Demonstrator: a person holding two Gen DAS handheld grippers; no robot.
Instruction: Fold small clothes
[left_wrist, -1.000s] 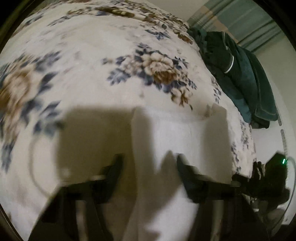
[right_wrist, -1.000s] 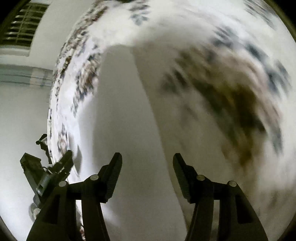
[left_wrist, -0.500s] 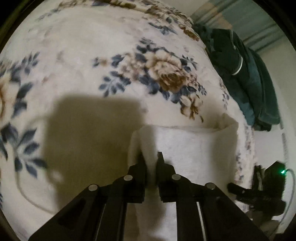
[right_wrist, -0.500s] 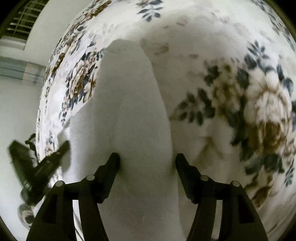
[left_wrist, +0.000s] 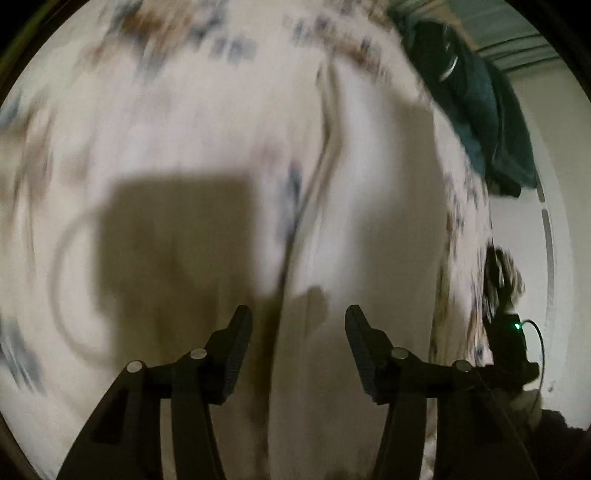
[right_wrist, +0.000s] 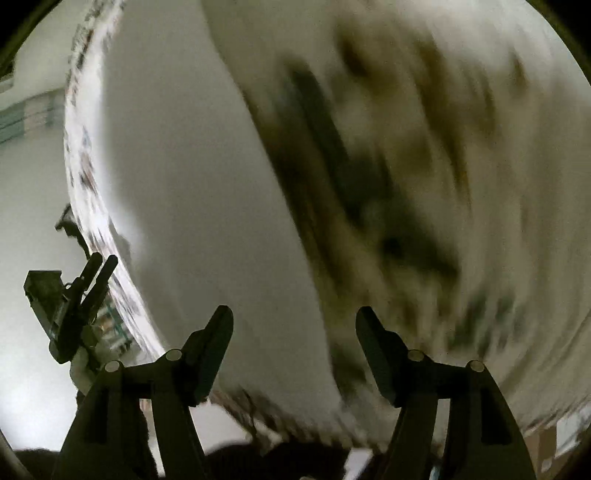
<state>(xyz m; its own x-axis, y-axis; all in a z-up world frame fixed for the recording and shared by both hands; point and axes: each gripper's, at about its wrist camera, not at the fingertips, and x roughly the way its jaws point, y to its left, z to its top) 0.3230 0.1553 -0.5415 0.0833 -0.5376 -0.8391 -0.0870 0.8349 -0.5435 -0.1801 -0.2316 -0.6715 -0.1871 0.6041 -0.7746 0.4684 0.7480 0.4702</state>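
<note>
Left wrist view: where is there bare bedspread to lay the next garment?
Free: the shadowed bedspread left of the white cloth. Crowded: the far right edge, under the dark green clothes. Heavy blur hides any small items.

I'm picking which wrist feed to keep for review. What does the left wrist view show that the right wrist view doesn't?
Only the left wrist view shows the dark green clothes pile at the bed's far edge and the blocky gripper shadow.

Only the right wrist view shows the left gripper from outside, beside the bed edge.

Both show the white cloth lying on the blurred floral bedspread, and open, opening jaws with nothing pinched.
</note>
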